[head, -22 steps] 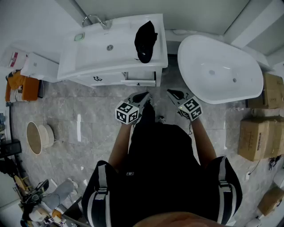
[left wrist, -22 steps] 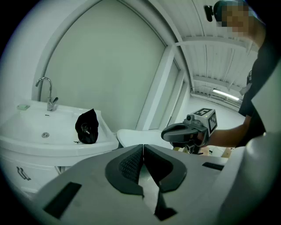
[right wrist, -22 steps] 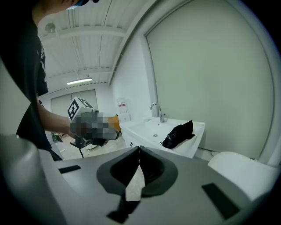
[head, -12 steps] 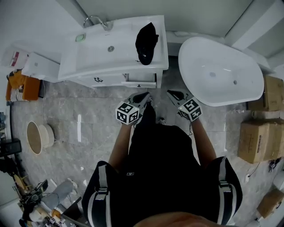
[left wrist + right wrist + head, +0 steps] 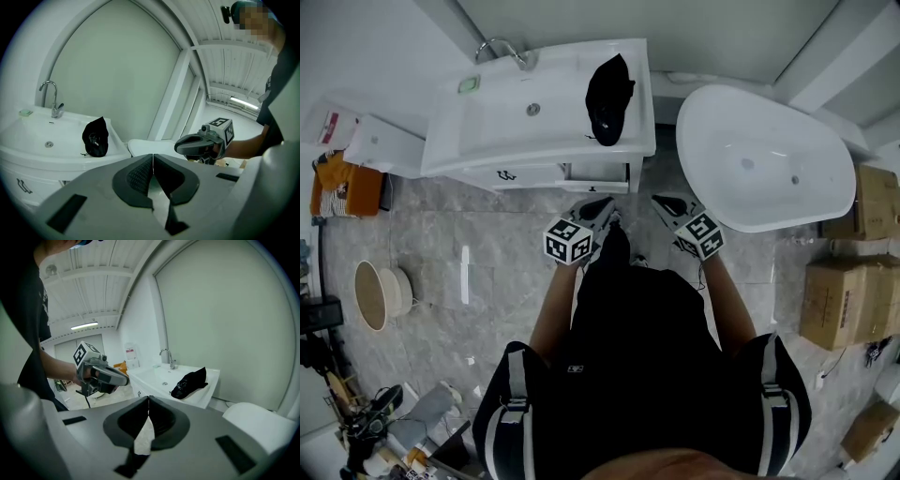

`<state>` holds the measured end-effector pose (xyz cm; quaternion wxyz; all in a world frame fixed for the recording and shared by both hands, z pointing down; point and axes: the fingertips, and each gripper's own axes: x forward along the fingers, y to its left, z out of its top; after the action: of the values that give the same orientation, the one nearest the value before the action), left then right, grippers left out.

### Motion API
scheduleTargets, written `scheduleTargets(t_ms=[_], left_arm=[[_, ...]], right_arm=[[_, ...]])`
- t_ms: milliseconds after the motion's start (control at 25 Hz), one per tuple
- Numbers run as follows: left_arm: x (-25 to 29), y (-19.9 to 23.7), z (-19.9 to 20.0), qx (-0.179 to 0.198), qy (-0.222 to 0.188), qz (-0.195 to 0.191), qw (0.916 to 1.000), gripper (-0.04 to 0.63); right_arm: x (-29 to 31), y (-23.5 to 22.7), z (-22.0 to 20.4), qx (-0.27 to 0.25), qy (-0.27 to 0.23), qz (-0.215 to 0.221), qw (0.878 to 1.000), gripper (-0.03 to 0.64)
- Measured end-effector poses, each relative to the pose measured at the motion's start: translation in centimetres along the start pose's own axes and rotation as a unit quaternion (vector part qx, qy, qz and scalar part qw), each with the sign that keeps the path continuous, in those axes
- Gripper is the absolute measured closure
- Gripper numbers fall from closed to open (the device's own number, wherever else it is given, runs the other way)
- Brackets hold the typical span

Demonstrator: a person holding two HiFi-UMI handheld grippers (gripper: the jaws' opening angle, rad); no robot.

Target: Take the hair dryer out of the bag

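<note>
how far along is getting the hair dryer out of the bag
Done: nothing yet. The black bag lies on the sink counter, apart from both grippers, and no hair dryer shows outside it.
In hand: nothing. The left gripper and right gripper are both shut and empty, held short of the counter.
Left: reach the bag, open it, pull the dryer out.

left gripper (image 5: 602, 210): jaws together, empty | right gripper (image 5: 664, 202): jaws together, empty
</note>
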<state>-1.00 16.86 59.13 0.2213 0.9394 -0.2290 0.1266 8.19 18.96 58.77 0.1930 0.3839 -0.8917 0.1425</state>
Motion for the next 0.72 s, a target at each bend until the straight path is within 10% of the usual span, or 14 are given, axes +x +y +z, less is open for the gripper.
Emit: scheduleTargets(t_ms=[720], left_arm=[[3.2,5.5,2.5,-0.017,0.010,-0.007,0.9998,0.578]], right_arm=[[4.1,-4.7,2.1,0.015,0.009,-0.008,1.000,0.558]])
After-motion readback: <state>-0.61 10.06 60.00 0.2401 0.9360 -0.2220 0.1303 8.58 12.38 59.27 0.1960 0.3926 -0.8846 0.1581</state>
